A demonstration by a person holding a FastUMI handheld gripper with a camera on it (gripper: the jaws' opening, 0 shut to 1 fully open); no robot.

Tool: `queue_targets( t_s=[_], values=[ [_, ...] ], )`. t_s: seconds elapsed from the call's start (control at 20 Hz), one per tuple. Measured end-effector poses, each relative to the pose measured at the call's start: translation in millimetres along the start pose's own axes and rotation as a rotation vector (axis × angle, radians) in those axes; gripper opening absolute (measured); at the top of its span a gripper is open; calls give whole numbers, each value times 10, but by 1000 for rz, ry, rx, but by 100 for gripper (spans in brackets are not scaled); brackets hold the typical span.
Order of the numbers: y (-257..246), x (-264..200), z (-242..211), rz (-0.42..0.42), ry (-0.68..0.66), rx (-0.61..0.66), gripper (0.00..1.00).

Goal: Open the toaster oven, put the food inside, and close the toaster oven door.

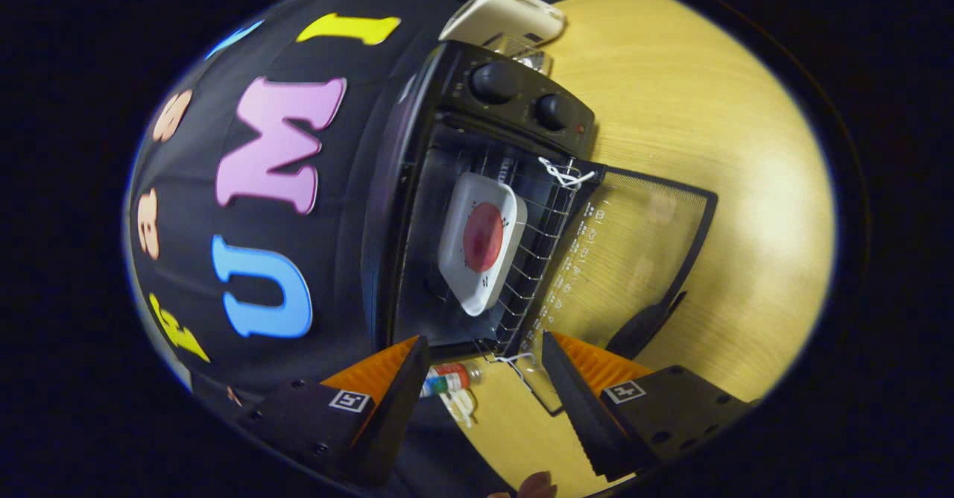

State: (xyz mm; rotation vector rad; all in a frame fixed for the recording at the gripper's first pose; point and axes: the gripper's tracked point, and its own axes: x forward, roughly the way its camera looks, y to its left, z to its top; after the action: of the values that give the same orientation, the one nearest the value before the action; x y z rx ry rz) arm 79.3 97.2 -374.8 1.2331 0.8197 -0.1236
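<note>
The view is rolled sideways. A black toaster oven (pixel 514 103) with two knobs stands on the wooden table, its glass door (pixel 633 259) folded down open. On the wire rack (pixel 540 259) inside lies a white square plate (pixel 466 274) carrying a round red piece of food (pixel 483 237). My gripper (pixel 484 379) is open, nothing between its fingers. The fingertips (pixel 410 386) hover just short of the oven's mouth, and the near corner of the door is beside one of them.
A white box-like appliance (pixel 507 13) stands behind the oven. A small bottle (pixel 447 380) with a red and green label lies on the wooden table (pixel 715 110) between my fingers. White string (pixel 564 172) is tied at the door hinge.
</note>
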Motion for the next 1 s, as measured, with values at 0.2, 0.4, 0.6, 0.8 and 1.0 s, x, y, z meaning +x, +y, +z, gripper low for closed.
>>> queue_targets(
  t_s=[0.2, 0.4, 0.6, 0.8, 1.0],
  values=[
    [-395, -334, -133, -122, 49, -355, 98],
    [-853, -467, -309, -276, 111, -719, 98],
    [-1108, -356, -458, -351, 156, -883, 98],
    [-1253, -128, -486, -412, 179, -947, 98],
    [-1335, 68, -464, -461, 186, -994, 98]
  ],
)
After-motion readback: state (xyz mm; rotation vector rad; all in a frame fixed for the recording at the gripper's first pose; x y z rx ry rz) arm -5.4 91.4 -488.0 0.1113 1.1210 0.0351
